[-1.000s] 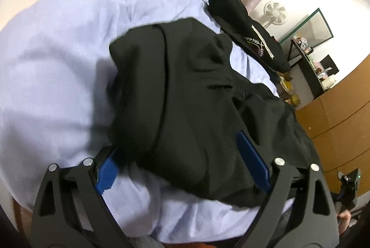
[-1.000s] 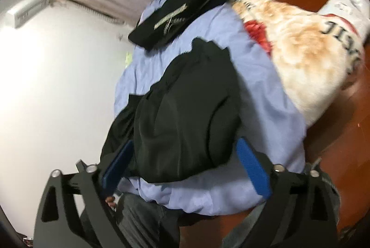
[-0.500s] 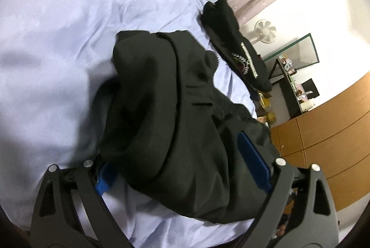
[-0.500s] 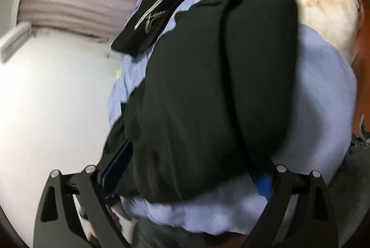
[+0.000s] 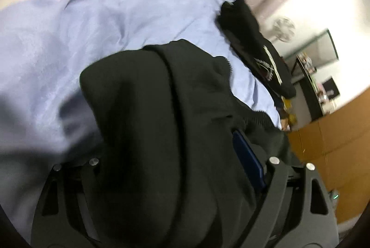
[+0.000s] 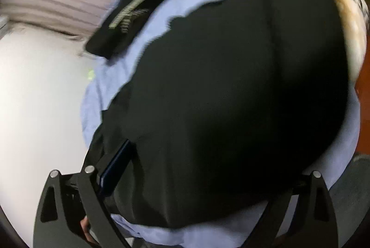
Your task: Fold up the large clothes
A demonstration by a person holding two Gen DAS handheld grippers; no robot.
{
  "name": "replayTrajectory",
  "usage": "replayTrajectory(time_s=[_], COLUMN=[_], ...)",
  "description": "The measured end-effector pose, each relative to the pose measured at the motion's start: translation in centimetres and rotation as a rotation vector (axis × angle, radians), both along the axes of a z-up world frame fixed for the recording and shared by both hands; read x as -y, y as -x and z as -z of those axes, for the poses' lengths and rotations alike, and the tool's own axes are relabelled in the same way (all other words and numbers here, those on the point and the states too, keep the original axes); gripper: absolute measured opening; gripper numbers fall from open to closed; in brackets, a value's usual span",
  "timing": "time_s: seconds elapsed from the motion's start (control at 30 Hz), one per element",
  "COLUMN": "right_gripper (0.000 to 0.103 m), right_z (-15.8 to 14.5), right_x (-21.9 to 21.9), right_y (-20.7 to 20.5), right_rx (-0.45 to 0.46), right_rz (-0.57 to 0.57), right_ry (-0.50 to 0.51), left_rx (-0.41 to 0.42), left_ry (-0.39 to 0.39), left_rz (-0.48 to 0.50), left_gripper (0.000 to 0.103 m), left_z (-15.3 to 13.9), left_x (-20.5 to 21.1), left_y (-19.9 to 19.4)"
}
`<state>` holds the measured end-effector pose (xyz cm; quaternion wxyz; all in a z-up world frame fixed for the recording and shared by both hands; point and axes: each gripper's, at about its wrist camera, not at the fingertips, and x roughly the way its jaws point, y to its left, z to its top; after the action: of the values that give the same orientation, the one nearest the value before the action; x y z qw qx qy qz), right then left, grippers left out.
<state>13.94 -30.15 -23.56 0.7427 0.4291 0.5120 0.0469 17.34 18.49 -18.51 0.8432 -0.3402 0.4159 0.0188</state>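
Left wrist view: open lavender bedsheet (image 5: 97, 23) fills upper left and centre left, bare and passable. The black garment (image 5: 161, 123) bulks across centre and bottom, covering the space between the left gripper's (image 5: 175, 167) fingers; jaws have just been closing, cloth between them. A second dark garment with a pale print (image 5: 256, 48) lies at upper right along the bed edge. Beyond it, a fan (image 5: 284, 29) and shelf clutter; wooden cabinet (image 5: 335, 136) blocks right side.

Right wrist view: black garment (image 6: 231, 90) fills the centre. Printed blanket (image 6: 353, 23) crowds upper right. Sheet strip free at lower right; pale wall at left.
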Motion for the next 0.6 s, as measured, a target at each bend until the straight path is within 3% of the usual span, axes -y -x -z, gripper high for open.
replayTrajectory(time_s=[0.03,0.07,0.1,0.13,0.23,0.33,0.47,0.6], right_gripper=[0.084,0.075,0.072,0.066,0.043,0.030,0.026,0.025], right_z=[-0.2,-0.5,-0.7,-0.8,-1.5,-3.9,-9.4,-15.1], right_x=[0.2,0.4,0.7,1.1,1.5,0.9,-0.1,0.3], right_y=[-0.5,-0.9,-1.2,-1.3,-1.1,-1.4,-2.4,-2.3], right_rx=[-0.024,-0.058,-0.092,-0.118,-0.177,-0.176,-0.162,-0.154], right_rz=[0.010,0.016,0.030,0.050,0.072,0.049,0.012,-0.010], right_ry=[-0.007,-0.004,-0.023,-0.044,-0.046,0.007,0.063,0.069], left_rx=[-0.005,-0.022,-0.058,-0.073,-0.131,-0.166,-0.169,-0.145], left_ry=[0.008,0.012,0.019,0.046,0.113,0.089,0.087,0.100], left_rz=[-0.001,-0.006,-0.027,-0.031,-0.012,0.033,0.058,0.102], left_gripper=[0.075,0.057,0.045,0.039,0.032,0.028,0.025,0.024], left_z=[-0.3,-0.6,-1.0,-1.3,-1.9,-3.7,-8.1,-14.6], left_x=[-0.1,-0.3,-0.8,-1.0,-1.7,-1.2,-0.6,-0.6], left_y=[-0.1,-0.2,-0.2,-0.2,-0.6,-1.7,-3.5,-4.7])
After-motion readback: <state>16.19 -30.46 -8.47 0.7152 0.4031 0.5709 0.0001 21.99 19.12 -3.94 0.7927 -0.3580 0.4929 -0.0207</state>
